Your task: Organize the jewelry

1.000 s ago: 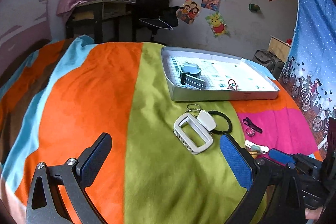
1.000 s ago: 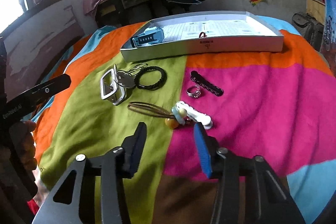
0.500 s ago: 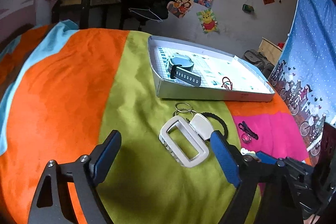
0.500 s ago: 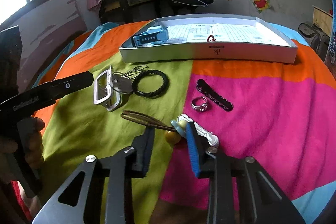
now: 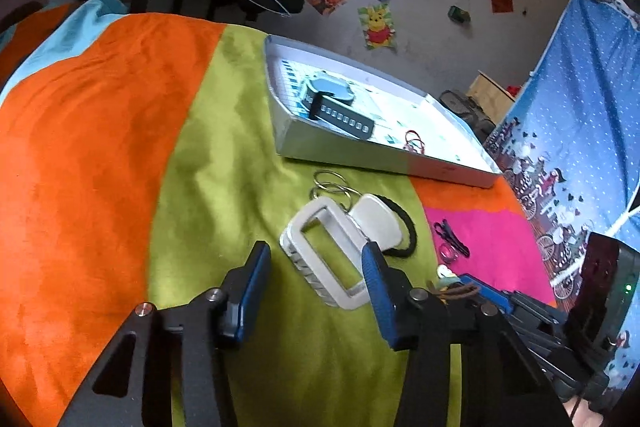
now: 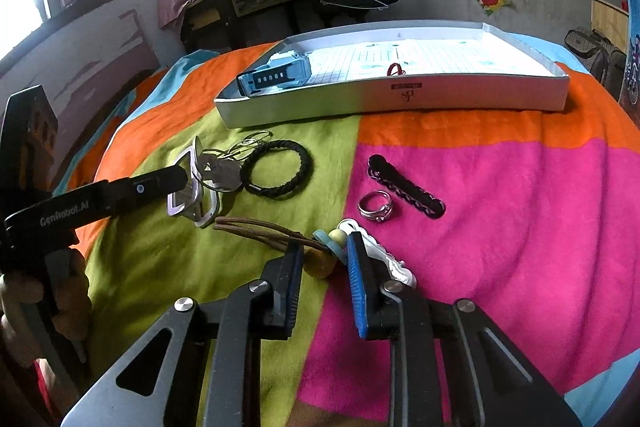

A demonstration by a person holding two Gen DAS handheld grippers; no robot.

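My right gripper (image 6: 322, 259) is nearest me over the bedspread (image 6: 500, 247), where the green patch meets the pink; its jaws have just been closing and now sit narrowly around the bead charm (image 6: 326, 255) on its brown cord (image 6: 256, 229), though I cannot tell whether the pads press on it. A white clip (image 6: 394, 265) lies just beside the right pad. My left gripper (image 5: 312, 269) has its jaws partly spread, having just been closing, on either side of the near end of the white buckle frame (image 5: 326, 257), not yet pinching it. Beyond that lie the key rings (image 5: 330, 187) and the black braided bracelet (image 6: 278, 169) on the green patch, and the silver ring (image 6: 376, 207) and black hair clip (image 6: 404, 185) on the pink. Farthest, toward the bed's far edge, the white tray (image 6: 440, 97) holds a blue watch (image 6: 280, 75) and a small red band (image 6: 395, 69).
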